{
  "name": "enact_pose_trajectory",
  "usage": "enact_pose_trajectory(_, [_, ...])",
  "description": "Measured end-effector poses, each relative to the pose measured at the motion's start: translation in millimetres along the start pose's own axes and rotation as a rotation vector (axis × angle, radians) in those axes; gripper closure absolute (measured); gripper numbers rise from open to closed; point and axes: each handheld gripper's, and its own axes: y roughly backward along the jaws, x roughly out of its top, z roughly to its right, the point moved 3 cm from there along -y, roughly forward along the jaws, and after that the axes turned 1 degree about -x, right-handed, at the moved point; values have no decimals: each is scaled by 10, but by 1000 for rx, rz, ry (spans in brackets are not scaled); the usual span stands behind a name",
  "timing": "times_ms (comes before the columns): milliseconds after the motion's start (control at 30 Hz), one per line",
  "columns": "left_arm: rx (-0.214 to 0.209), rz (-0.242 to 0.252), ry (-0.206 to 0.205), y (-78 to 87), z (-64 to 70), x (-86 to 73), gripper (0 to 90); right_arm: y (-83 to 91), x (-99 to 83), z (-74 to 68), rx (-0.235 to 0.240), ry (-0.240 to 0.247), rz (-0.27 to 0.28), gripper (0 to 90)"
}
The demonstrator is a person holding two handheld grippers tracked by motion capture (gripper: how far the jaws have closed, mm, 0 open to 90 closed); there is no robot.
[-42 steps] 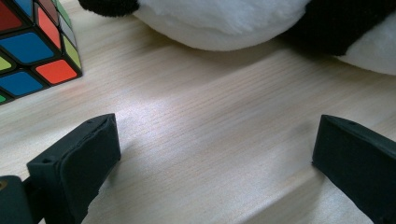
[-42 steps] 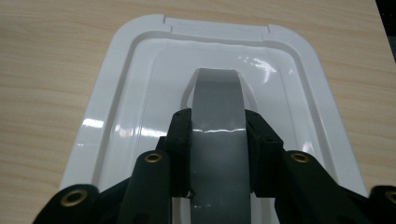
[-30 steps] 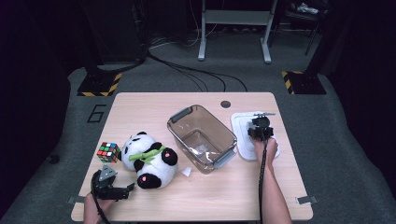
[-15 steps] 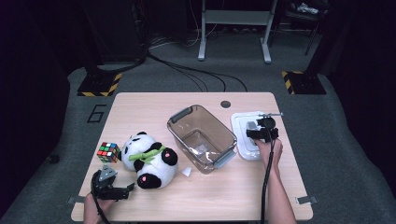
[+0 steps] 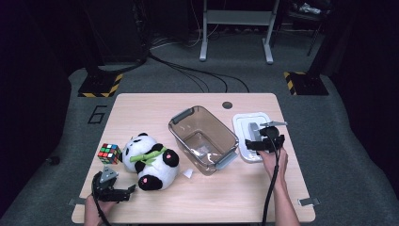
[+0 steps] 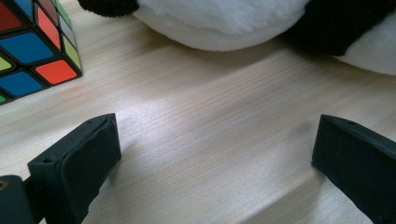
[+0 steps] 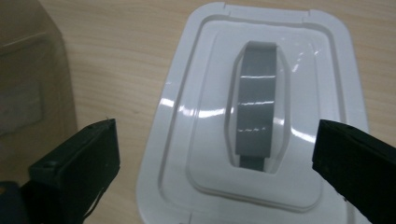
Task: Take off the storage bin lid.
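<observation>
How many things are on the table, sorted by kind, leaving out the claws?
Plush toy: 1, the panda
Puzzle: 1, the cube
Container: 1, the bin
Cover: 1, the lid
Paper scrap: 1, the scrap
Total: 5

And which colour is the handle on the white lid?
Grey; the handle sits recessed in the white lid, seen best in the right gripper view.

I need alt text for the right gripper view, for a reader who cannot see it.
A white lid with a grey handle lies flat on the wooden table, between the open right gripper's two black jaws. The brown bin shows at the left edge.
</observation>
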Motion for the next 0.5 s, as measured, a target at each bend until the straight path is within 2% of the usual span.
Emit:
enact_pose_trajectory(100, [0, 1, 1, 0, 1, 0, 11, 21, -67, -50, 6, 37, 1, 0])
enact_pose_trajectory(333, [2, 3, -1, -1, 1, -1, 11, 100, -201, -138, 41, 47, 16, 0])
enact_pose_trajectory(500, [2, 2, -1, -1, 1, -1, 11, 140, -316, -207, 55, 73, 24, 0])
